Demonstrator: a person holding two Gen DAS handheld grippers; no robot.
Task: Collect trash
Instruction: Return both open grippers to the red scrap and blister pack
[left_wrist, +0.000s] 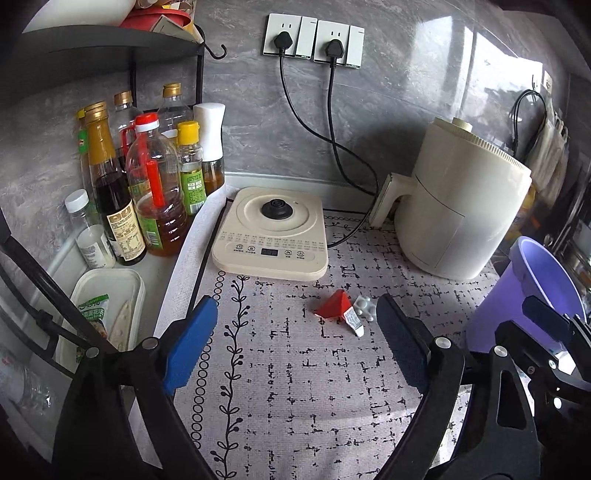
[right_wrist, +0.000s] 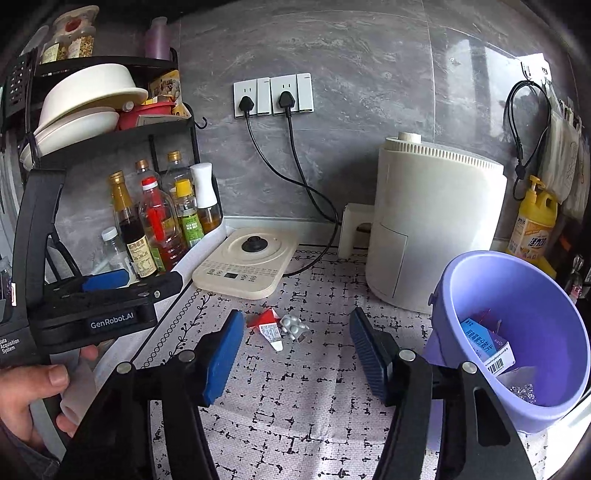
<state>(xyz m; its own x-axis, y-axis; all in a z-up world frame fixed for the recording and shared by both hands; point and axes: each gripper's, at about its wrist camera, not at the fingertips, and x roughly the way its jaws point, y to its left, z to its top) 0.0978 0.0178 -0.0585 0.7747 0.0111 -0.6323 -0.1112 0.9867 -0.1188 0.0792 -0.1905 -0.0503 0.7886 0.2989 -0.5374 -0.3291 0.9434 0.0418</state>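
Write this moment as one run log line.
left tool: open, empty | right tool: open, empty | trash pile: on mat | purple bin: partly filled

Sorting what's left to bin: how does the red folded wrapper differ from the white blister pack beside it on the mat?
The red folded wrapper stands up in a peaked, tent-like shape; the white blister pack lies flat. The wrapper is plain red and smooth-sided; the blister pack is pale grey-white with round bumps. The wrapper sits nearer the cream kettle base. Both lie loose on the patterned mat, outside the purple bin.
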